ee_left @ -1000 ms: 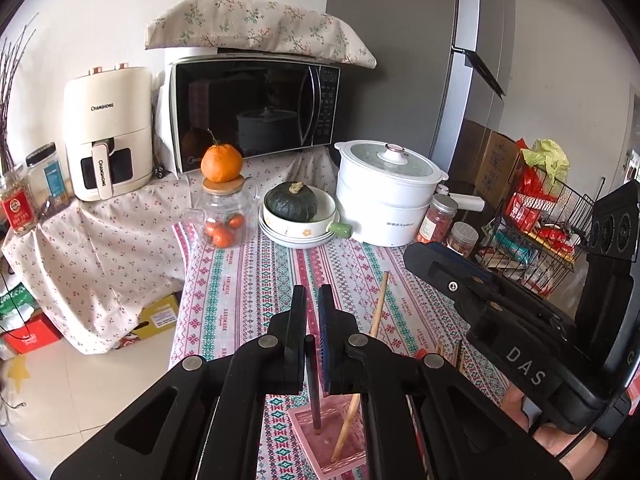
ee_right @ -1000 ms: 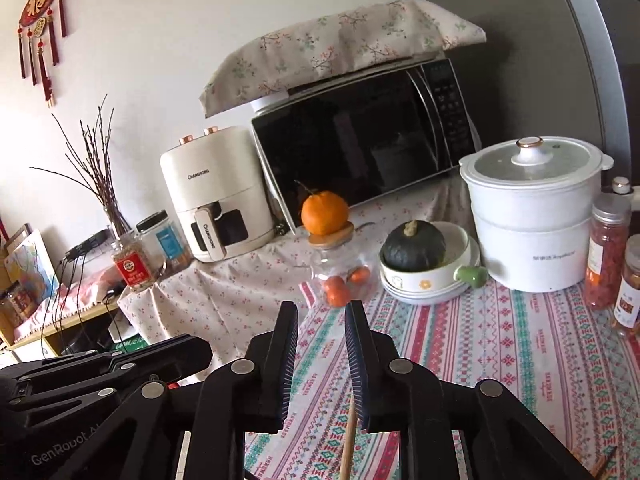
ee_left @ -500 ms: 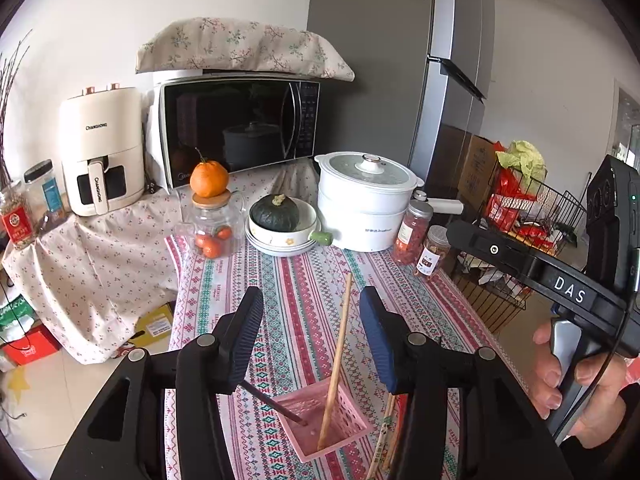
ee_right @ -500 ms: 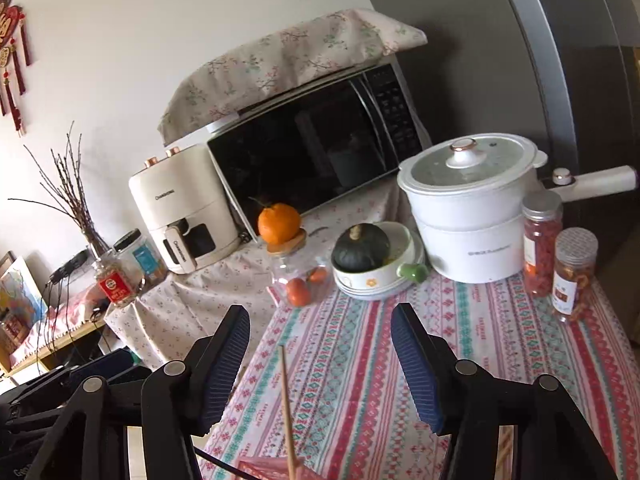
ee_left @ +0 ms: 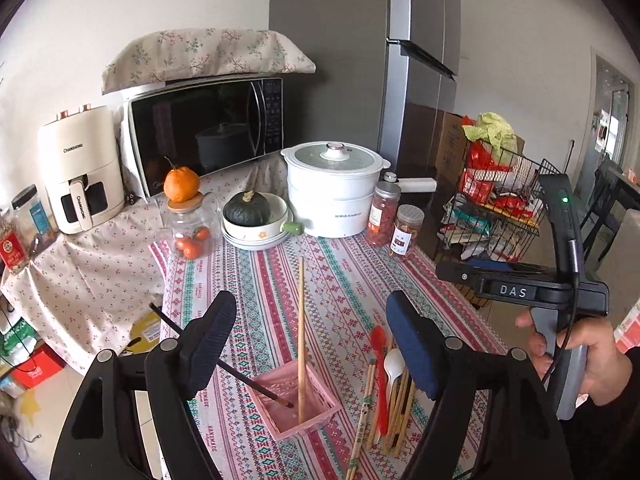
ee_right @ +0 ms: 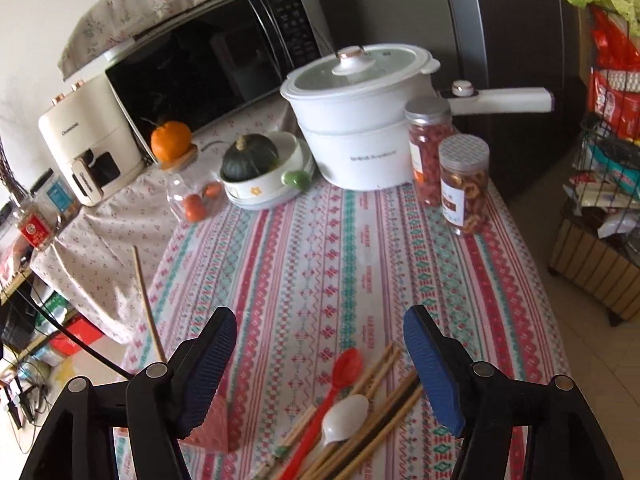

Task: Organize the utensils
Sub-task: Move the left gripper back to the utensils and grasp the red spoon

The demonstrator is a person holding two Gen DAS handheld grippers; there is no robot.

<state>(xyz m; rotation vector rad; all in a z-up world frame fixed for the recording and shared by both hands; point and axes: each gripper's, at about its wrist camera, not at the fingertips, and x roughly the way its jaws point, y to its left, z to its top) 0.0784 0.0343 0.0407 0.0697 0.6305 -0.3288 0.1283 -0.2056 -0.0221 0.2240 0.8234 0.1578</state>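
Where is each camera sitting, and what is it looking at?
Left wrist view: sits on the left claw, looking down across the table at the pink basket; its opening fingers, the right claw's body and a hand show.
Right wrist view: sits on the right claw, looking over the loose utensils; only its own opening fingers show.
Both share the white pot, the pumpkin and the red spoon.

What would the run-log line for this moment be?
left gripper: opening, empty | right gripper: opening, empty | pink basket: holds wooden chopstick, black chopstick | spoons, chopsticks pile: on table, unsorted
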